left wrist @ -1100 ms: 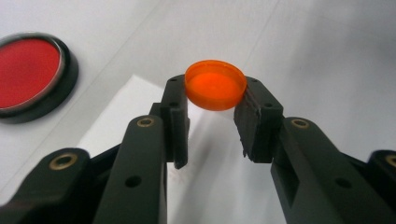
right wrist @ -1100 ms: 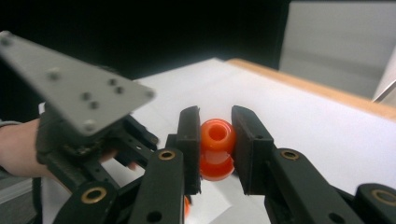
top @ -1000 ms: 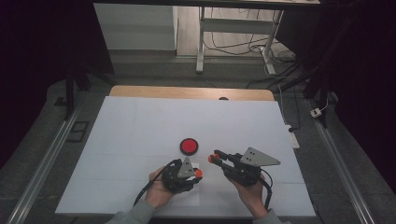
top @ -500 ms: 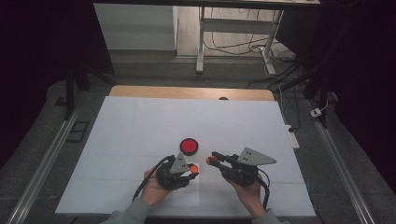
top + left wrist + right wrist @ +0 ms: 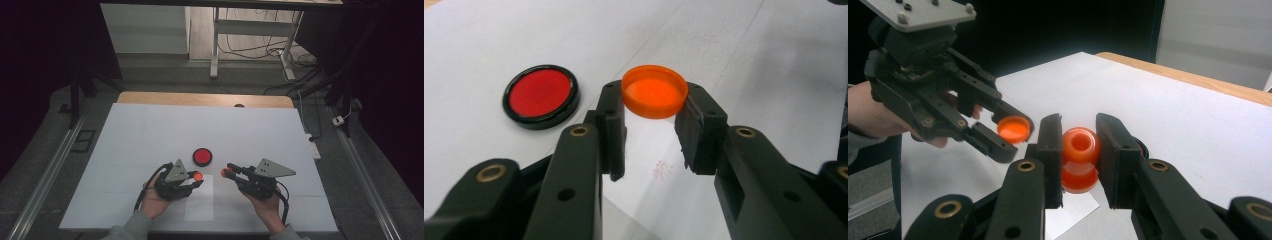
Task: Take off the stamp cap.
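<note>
Left gripper (image 5: 196, 178): nearest the person, at about 7 o'clock of the white table top (image 5: 150, 135) in the high view; its tips aim toward 3 o'clock. It is clenched on the orange cap (image 5: 655, 91), whose rim sits between the two pads in the left gripper view, open side up.
Left hand (image 5: 152, 200): wrapped round the gripper body from 7 o'clock, a grey sleeve at the bottom edge.
Right gripper (image 5: 226, 171): at about 5 o'clock of the table top, tips aimed toward 9 o'clock, facing the left gripper with a small gap between them. It is grasping the orange bottle (image 5: 1080, 159); in the right gripper view the jaws press its neck from both sides and the round mouth stands uncovered.
Right hand (image 5: 267, 207): under the gripper body, toward 5 o'clock.
Cap and bottle: near each other, apart, both held above the table.
Paper slip (image 5: 200, 202): lies flat on the table below the two grippers, toward 6 o'clock.
Red disc (image 5: 202, 156): black-rimmed, flat on the table at 12 o'clock of the gap between the grippers, just beyond them; at 10 o'clock of the cap in the left gripper view.
Wooden edge (image 5: 205, 99): far side of the table, at 12 o'clock.
</note>
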